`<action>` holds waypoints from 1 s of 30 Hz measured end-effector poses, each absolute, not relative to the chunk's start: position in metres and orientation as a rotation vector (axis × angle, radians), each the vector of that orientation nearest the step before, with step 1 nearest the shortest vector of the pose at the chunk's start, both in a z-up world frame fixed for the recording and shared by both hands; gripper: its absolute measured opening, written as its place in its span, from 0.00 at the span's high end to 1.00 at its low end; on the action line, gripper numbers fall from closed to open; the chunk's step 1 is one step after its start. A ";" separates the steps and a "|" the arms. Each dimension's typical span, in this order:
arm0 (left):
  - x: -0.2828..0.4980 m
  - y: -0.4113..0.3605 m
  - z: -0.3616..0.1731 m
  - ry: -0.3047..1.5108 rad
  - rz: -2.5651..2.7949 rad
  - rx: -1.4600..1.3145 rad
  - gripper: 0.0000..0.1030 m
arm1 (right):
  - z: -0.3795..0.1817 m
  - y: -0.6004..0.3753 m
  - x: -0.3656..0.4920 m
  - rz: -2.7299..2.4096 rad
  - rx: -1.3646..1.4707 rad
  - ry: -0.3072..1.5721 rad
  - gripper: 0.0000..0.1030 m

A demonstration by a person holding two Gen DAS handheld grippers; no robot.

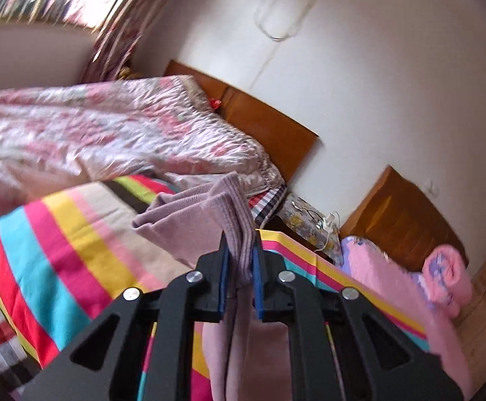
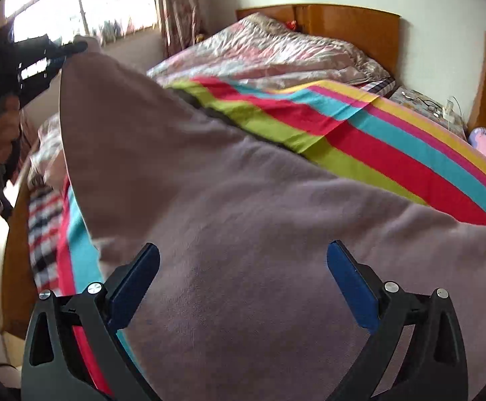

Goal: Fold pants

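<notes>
The pants are mauve knit cloth. In the left wrist view my left gripper [image 1: 241, 257] is shut on a bunched ribbed end of the pants [image 1: 229, 210], held up above the striped bed sheet [image 1: 59, 244]. In the right wrist view the pants [image 2: 243, 234] stretch as a wide sheet from the raised left gripper [image 2: 59, 51] at the upper left down to the front. My right gripper [image 2: 243, 267] is open, its blue pads [image 2: 350, 287] spread wide over the cloth and holding nothing.
A crumpled floral quilt [image 1: 109, 133] lies at the head of the bed by the wooden headboard [image 1: 269, 123]. A pink blanket [image 1: 410, 287] lies at the right. A nightstand with cables [image 2: 423, 103] stands between beds. A window [image 2: 92, 3] is behind.
</notes>
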State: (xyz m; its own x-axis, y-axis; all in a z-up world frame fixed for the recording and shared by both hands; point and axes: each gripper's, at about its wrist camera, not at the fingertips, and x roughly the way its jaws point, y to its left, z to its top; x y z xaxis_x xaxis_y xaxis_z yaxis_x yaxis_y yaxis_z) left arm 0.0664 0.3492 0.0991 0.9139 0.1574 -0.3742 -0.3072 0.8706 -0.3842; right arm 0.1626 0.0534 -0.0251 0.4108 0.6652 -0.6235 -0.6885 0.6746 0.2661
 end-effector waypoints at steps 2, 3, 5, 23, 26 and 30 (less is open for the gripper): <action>0.086 0.270 0.123 0.351 0.140 -0.244 0.89 | -0.001 -0.004 0.174 0.749 0.089 0.698 0.05; 0.093 0.229 0.124 0.363 0.065 -0.170 0.89 | 0.011 -0.034 0.179 0.675 0.129 0.664 0.05; 0.105 0.156 0.107 0.419 -0.087 -0.052 0.89 | 0.028 -0.094 0.184 0.548 0.212 0.599 0.05; 0.102 0.129 -0.006 0.684 -0.112 -0.016 0.22 | -0.055 -0.124 0.151 0.651 0.315 0.952 0.22; 0.092 0.171 -0.014 0.702 0.007 -0.062 0.17 | -0.073 -0.103 0.142 0.667 0.287 1.059 0.27; 0.084 0.195 -0.030 0.739 0.035 -0.079 0.15 | -0.071 -0.094 0.130 0.679 0.268 1.077 0.30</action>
